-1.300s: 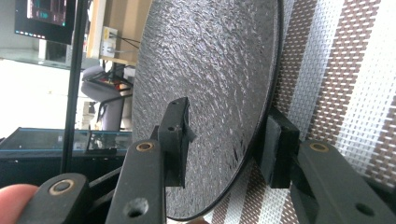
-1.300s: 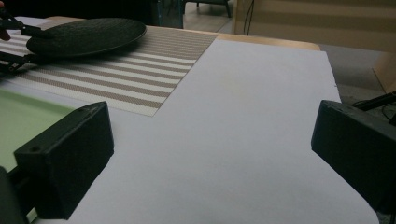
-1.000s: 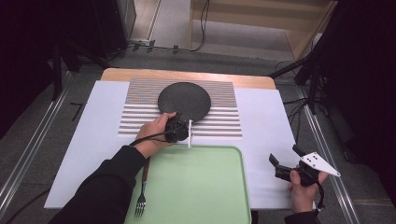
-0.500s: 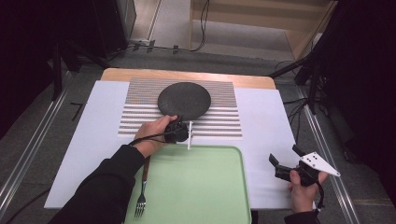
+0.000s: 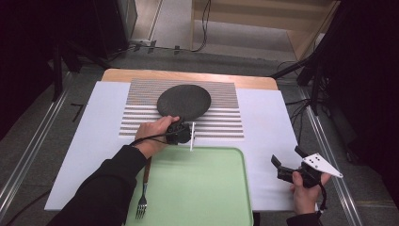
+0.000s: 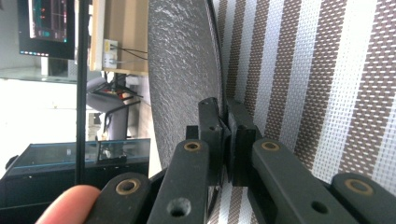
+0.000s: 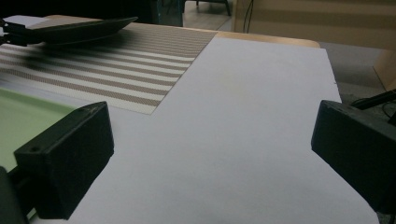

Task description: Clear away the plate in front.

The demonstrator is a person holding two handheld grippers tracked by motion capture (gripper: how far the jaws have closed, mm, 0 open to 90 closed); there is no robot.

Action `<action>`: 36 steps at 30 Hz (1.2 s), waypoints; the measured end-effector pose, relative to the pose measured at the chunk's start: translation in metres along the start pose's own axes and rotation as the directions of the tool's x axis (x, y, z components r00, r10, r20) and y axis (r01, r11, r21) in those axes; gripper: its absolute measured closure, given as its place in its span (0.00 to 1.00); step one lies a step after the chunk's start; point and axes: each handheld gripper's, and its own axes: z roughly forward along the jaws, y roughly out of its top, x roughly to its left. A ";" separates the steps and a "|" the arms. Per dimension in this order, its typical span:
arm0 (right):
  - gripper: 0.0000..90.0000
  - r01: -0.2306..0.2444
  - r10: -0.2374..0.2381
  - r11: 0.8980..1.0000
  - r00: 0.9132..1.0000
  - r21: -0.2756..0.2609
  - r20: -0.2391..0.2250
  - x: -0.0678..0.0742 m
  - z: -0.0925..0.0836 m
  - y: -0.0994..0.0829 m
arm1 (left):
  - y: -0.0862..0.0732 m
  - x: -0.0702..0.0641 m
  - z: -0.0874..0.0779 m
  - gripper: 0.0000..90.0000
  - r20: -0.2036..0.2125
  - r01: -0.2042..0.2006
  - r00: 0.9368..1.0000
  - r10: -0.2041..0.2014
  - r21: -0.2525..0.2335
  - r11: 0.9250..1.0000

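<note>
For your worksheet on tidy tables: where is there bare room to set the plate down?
The green tray is bare. White cloth right of the striped mat is free. The left gripper crowds the plate; the fork lies left of the tray.

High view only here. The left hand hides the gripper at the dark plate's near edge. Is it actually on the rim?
Observer: Yes. In the left gripper view, the left gripper is shut on the rim of the dark plate. One jaw is on top and the other is between the plate and the striped placemat.
Operator: Right gripper holding anything?
Observer: No. In the right gripper view, the right gripper is open, with only the white sheet between its jaws.
</note>
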 end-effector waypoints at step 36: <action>0.00 0.004 -0.004 1.000 1.000 -0.002 0.002 0.002 0.000 0.001 | -0.002 0.002 -0.067 0.96 -0.069 -0.013 0.998 0.009 -0.054 0.998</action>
